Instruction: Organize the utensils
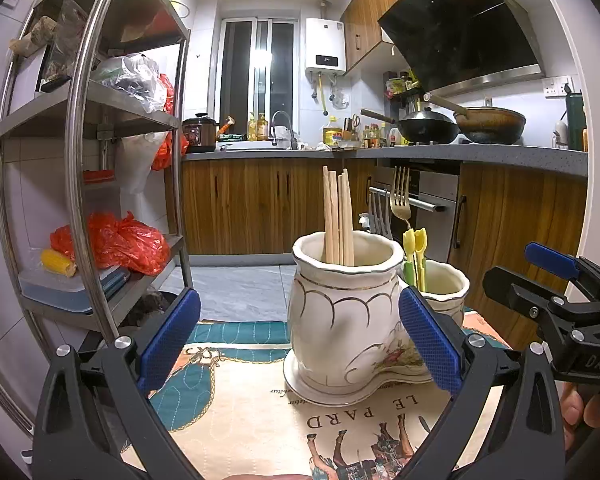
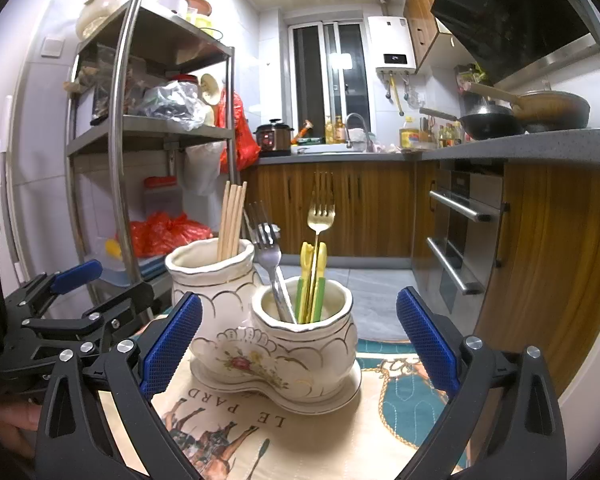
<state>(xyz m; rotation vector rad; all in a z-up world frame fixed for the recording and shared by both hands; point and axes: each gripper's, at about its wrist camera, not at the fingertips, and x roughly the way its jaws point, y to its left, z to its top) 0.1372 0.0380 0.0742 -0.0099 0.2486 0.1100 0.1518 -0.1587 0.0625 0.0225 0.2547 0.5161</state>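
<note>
A white ceramic double-pot utensil holder [image 1: 340, 320] [image 2: 260, 344] stands on a printed cloth [image 1: 260, 412] [image 2: 236, 420]. Its taller pot holds several wooden chopsticks [image 1: 337, 216] [image 2: 231, 220]. Its lower pot [image 1: 446, 284] [image 2: 304, 320] holds silver forks [image 2: 266, 240], a gold fork [image 1: 400, 196] [image 2: 320, 212] and yellow-green plastic utensils [image 1: 415, 256] [image 2: 312, 280]. My left gripper [image 1: 300, 340] is open and empty, its fingers either side of the taller pot, not touching. My right gripper [image 2: 300, 344] is open and empty, in front of the lower pot. Each gripper shows at the edge of the other's view.
A steel shelf rack [image 1: 92, 152] [image 2: 120, 128] with bags and boxes stands to the left. Wooden cabinets and a grey counter [image 1: 480, 156] [image 2: 520, 144] with woks run along the back and right. An oven [image 2: 464, 224] is at the right.
</note>
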